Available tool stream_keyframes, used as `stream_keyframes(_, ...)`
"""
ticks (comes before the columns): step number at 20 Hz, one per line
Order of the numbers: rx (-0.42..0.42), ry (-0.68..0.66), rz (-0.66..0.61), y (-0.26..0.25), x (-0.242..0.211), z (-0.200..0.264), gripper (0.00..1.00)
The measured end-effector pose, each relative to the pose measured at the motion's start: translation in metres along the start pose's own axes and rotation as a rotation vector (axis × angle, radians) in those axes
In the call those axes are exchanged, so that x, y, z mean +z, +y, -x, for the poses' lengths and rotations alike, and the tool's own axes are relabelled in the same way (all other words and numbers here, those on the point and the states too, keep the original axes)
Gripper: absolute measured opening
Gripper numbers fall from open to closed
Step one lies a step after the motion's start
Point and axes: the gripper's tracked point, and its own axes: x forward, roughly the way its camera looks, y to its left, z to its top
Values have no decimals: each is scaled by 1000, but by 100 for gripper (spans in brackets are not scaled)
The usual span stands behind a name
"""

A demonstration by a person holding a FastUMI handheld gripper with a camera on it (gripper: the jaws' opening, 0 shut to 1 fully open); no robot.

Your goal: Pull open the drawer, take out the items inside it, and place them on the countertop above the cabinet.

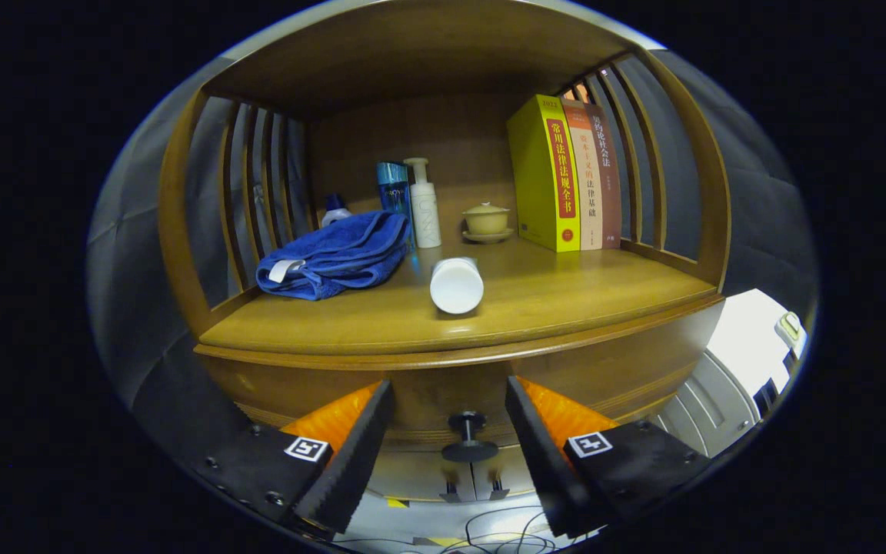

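Serrated gripper (449, 431) fingers are held wide, untouching, flanking the small dark spool-shaped drawer knob (467, 436) on the curved wooden drawer front (443, 388).

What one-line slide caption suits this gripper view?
Open gripper lines up on the closed drawer's knob, below a countertop holding towel, bottles and books.

A small bottle (334, 208) sits mostly hidden behind the blue towel (335, 254), possibly white-bodied.

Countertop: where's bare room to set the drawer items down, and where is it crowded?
Free: the front strip of the countertop right of the white cylinder, ahead of the books. Crowded: blue towel, bottles and lidded cup at the back. Gripper is open around the drawer knob.
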Motion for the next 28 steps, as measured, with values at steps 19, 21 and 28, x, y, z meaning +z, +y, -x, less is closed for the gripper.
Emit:
stream_keyframes(19, -36, -317, 57, -13, 92, 178, 98)
stream_keyframes(21, -24, -331, 51, -11, 91, 183, 98)
stream_keyframes(28, -25, -330, 76, -12, 84, 187, 98)
